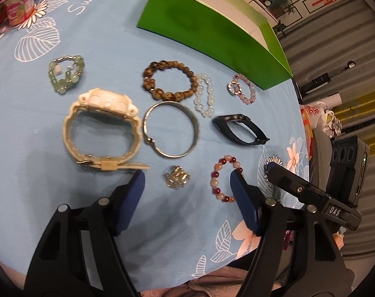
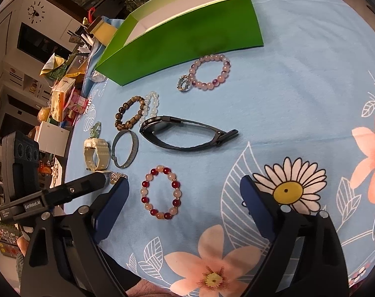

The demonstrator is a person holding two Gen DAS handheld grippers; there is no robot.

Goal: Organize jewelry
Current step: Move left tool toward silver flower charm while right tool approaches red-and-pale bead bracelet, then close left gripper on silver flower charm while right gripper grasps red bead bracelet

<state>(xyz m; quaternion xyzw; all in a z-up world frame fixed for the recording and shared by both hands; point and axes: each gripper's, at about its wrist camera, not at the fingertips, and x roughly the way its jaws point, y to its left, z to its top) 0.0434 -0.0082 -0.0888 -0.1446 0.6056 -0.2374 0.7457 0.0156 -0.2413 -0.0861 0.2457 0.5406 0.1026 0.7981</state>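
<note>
Lettering shows on both tools: "DAS" on the right tongs [image 1: 270, 167] as seen from the left wrist, "GenRobot.AI" on the left tongs [image 2: 105, 177] as seen from the right wrist. "Swa…" is printed in white on the blue flowered cloth [image 1: 100, 37] covering the table.

Taking the green box [image 1: 212, 32] as landmark, ten pieces lie on the cloth in front of it. Six are beaded bracelets: a pink-purple one [image 1: 244, 90] nearest the box with one small silver ring [image 1: 234, 87] against it, a clear one [image 1: 204, 95], a brown one [image 1: 170, 80], a green one [image 1: 66, 74] farthest to the side, and a red-and-pale one [image 2: 161, 193] farthest from the box. One silver bangle [image 1: 171, 130] lies flat. One black band [image 2: 187, 133] lies with its long axis roughly along the box front, clasp end away from the bangle. One white watch [image 1: 102, 128] stands on edge, face toward the box. One small silver cluster [image 1: 176, 177] lies beside the watch's strap end.

Left tongs stand open around the cluster without touching it. Right tongs are wide open, the red-and-pale bracelet between them, untouched.
</note>
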